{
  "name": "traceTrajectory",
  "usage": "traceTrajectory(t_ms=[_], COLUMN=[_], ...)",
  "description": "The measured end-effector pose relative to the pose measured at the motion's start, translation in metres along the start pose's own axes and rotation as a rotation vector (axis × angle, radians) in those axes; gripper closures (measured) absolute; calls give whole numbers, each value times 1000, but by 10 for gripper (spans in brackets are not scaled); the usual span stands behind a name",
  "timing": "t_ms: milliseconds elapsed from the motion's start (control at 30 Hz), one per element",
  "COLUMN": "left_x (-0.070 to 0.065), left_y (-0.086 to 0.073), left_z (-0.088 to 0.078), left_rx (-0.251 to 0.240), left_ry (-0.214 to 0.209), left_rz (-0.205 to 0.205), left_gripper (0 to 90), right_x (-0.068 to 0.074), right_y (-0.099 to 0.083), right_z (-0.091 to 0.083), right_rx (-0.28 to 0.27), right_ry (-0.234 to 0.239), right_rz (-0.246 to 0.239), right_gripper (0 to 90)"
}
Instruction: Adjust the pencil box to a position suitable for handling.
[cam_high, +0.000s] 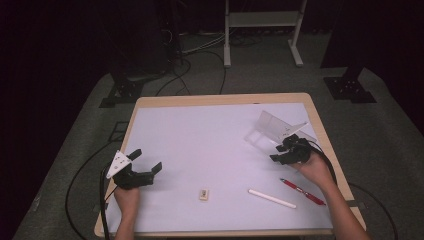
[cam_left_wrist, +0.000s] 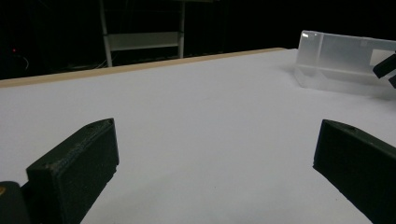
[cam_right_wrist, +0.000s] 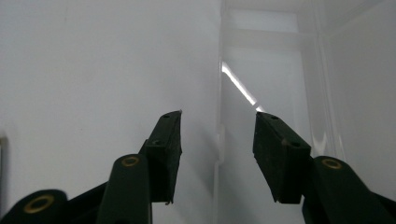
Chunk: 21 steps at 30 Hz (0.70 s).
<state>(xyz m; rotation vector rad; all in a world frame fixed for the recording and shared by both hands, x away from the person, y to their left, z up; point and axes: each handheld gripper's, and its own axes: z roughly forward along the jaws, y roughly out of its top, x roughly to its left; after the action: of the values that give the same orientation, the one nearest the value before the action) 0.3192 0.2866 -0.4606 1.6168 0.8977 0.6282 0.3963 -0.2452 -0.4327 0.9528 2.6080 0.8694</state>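
Note:
A clear plastic box (cam_high: 274, 131) with its lid raised stands at the right of the white mat (cam_high: 210, 140). My right gripper (cam_high: 278, 153) sits at the box's near edge, and in the right gripper view its jaws (cam_right_wrist: 218, 119) stand on either side of the box's front wall (cam_right_wrist: 219, 84), with a gap on each side. The left gripper (cam_high: 146, 161) rests near the mat's left front, jaws wide apart with nothing between them (cam_left_wrist: 215, 140). From the left gripper view the box (cam_left_wrist: 341, 60) shows far off at the right.
A red pen (cam_high: 302, 191) and a white stick-like pen (cam_high: 272, 198) lie at the right front, near my right forearm. A small tan block (cam_high: 203, 194) lies at the front middle. Cables and stand legs are on the floor beyond the table.

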Motion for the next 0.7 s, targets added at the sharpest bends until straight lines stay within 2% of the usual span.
traceTrajectory(t_ms=[400,700], left_x=[0,0], left_y=[0,0], left_z=[0,0], left_rx=[1,-1], left_ry=[4,3], left_rz=[-1,-5], left_gripper=[0,0], right_x=[-2,-2], right_y=[0,-1], right_z=[15,18], right_rx=[66,90], right_ry=[-24,-37], right_rz=[-22,-54], right_gripper=[631,734])
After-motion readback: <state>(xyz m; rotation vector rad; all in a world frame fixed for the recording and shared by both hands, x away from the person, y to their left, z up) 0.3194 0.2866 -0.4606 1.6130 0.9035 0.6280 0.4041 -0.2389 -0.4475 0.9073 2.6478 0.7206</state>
